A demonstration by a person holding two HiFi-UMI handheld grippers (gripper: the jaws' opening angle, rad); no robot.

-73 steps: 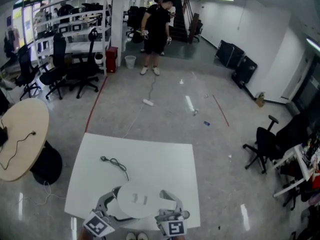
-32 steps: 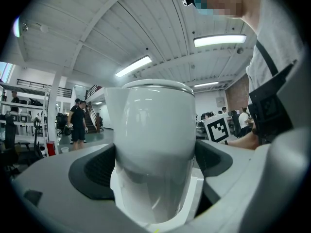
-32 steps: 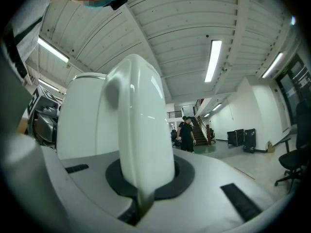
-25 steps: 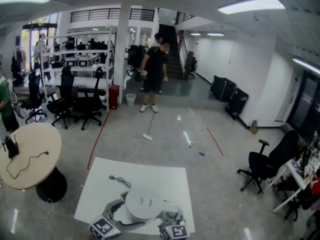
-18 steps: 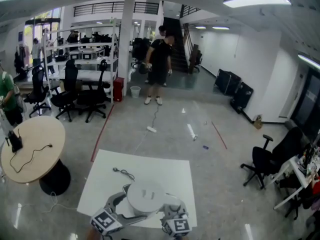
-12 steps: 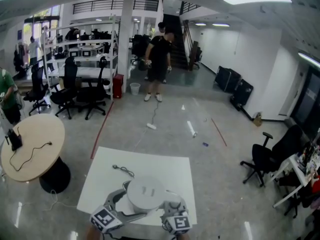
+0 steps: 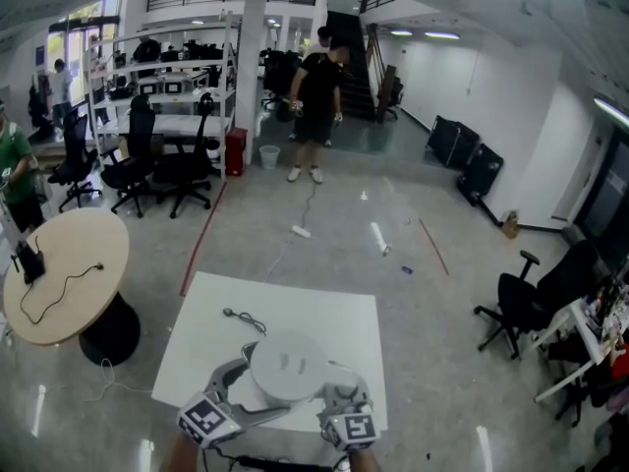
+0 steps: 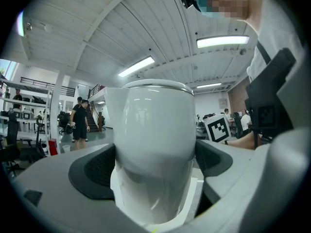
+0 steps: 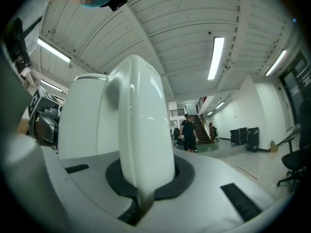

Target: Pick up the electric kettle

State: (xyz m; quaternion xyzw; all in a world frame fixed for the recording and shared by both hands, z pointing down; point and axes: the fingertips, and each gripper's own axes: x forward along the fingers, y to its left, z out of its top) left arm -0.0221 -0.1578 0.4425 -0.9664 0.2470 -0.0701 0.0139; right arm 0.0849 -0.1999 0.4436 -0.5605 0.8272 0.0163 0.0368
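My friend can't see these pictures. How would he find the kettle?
Find the white square table at the bottom of the head view. Over its near edge, the left gripper and right gripper hold the electric kettle. It is white and round-topped, unlike the thin black cable farther back.

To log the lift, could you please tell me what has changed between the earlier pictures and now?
Only the head view tilted upward, showing more ceiling. The left gripper and right gripper stay clamped on the electric kettle, body and handle, over the white table; the cable lies unmoved.

Head view looks down from above; both gripper views closely share the kettle [image 7: 287, 369]
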